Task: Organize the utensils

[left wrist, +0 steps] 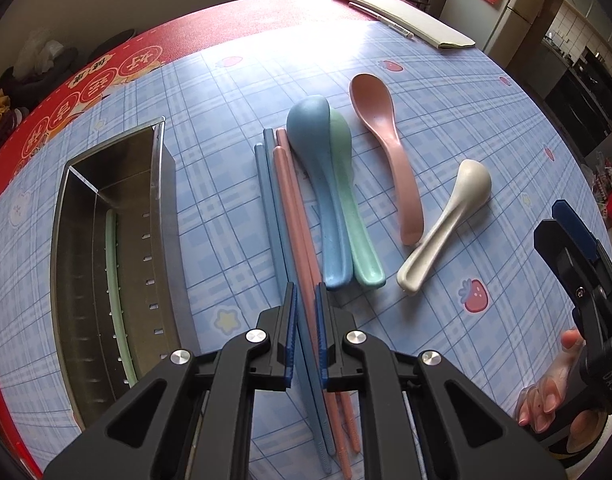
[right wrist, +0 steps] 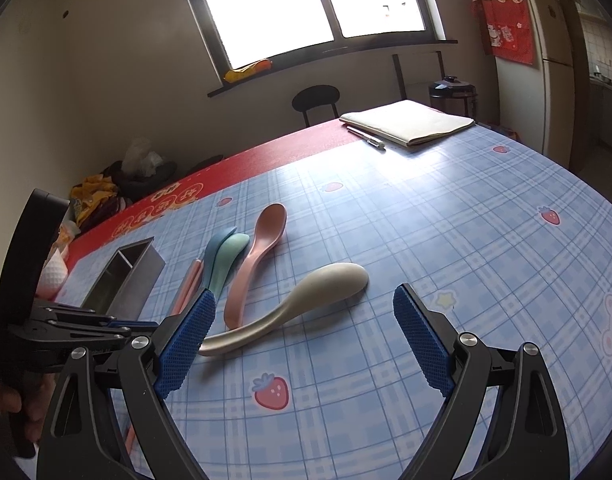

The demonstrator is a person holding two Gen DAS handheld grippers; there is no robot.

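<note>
**Left fingers clamped on chopsticks, right fingers spread wide**

The left gripper (left wrist: 306,320) has its fingers (left wrist: 291,322) nearly together, clenched on a blue chopstick (left wrist: 272,216); whether the pink chopsticks (left wrist: 296,216) beside it are also pinched cannot be told, since the bundle's lower part passes under the fingers. The right gripper (right wrist: 306,340) is released, its fingers (right wrist: 422,340) far apart above the tabletop (right wrist: 426,240), touching nothing. The beige spoon (right wrist: 298,308) lies between and beyond them. A blue spoon (left wrist: 318,184) rests partly over a green spoon (left wrist: 354,208), with a pink spoon (left wrist: 386,144) just beside. The metal holder (left wrist: 106,248) lies at left, a green chopstick (left wrist: 113,280) inside, its end cut off by the rim.
</note>
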